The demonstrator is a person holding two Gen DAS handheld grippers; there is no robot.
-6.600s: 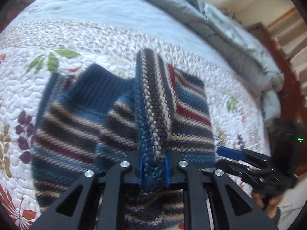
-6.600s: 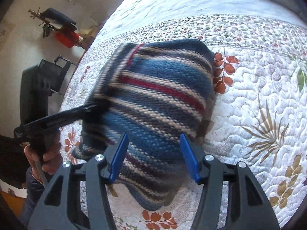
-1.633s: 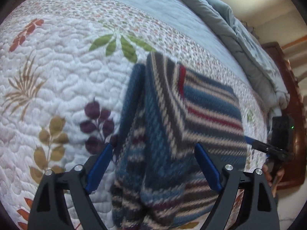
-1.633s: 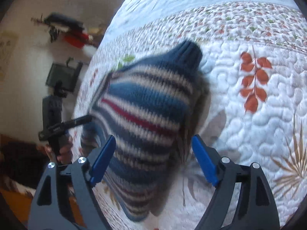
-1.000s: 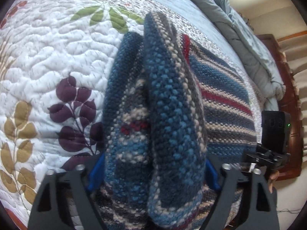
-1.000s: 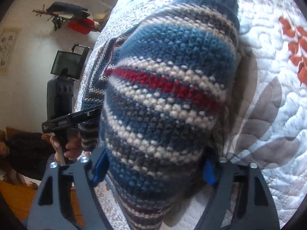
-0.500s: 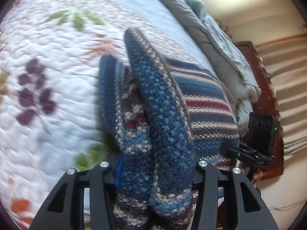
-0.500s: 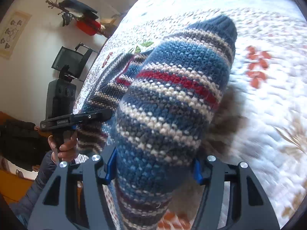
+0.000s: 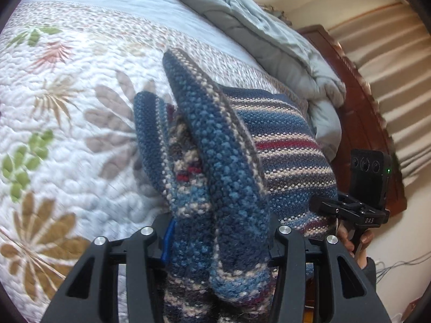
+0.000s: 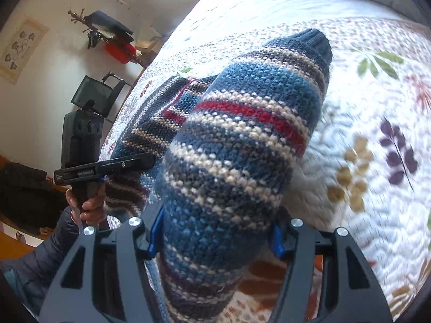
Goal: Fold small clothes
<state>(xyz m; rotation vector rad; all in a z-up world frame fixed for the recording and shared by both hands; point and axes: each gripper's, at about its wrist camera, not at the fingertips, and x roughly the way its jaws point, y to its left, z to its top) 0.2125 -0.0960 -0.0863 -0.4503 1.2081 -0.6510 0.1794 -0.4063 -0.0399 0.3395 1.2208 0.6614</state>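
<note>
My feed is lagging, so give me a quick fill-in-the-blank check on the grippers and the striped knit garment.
1. The left gripper is shut on the blue striped knit ____.
2. The right gripper grips ____ garment.
3. The one bright stripe on the blue striped knit sweater is ____.
4. The garment hangs over a white floral ____.

Missing words: sweater; the same; red; quilt
</note>
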